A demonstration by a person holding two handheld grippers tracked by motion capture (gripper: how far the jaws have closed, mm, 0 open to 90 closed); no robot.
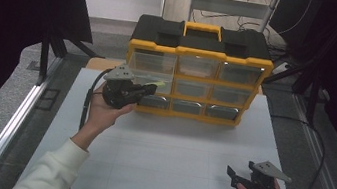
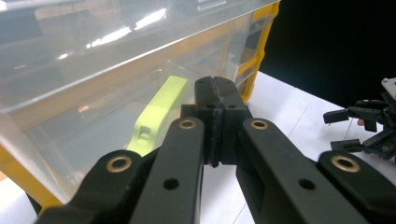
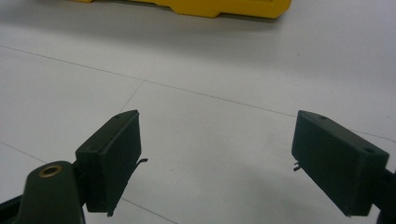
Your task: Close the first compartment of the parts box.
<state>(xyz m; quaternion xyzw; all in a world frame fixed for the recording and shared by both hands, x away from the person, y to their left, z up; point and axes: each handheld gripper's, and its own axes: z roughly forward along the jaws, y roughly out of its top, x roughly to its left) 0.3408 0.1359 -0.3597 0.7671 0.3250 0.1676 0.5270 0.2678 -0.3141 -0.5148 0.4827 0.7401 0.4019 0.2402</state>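
Left gripper [image 2: 215,123]: two black matte fingers [image 2: 205,100] pressed flat together, nothing visibly between them, tips at the clear front of a pulled-out drawer [image 1: 151,69]. Right gripper [image 3: 217,158]: two black block-shaped fingers [image 3: 112,158] spread wide apart, holding nothing, hovering low over the desk [image 3: 210,70]; in the high view it [image 1: 240,177] sits at the near right, well apart from the cabinet. Item: one pale yellow-green plastic piece [image 2: 156,114], elongated, smooth, rounded at its end, lying inside the drawer behind its transparent wall, just beside the left fingertips. Organizer cabinet [image 1: 197,73]: one, yellow plastic frame, black moulded top, one yellow carry handle [image 1: 202,29]; nine clear plastic drawers in three rows of three, the upper-left one drawn out toward the left gripper [image 1: 149,90]. Desk: white, flat, faint panel seams. Hands: two, one per gripper; a white sleeve [image 1: 51,170] on the left arm.
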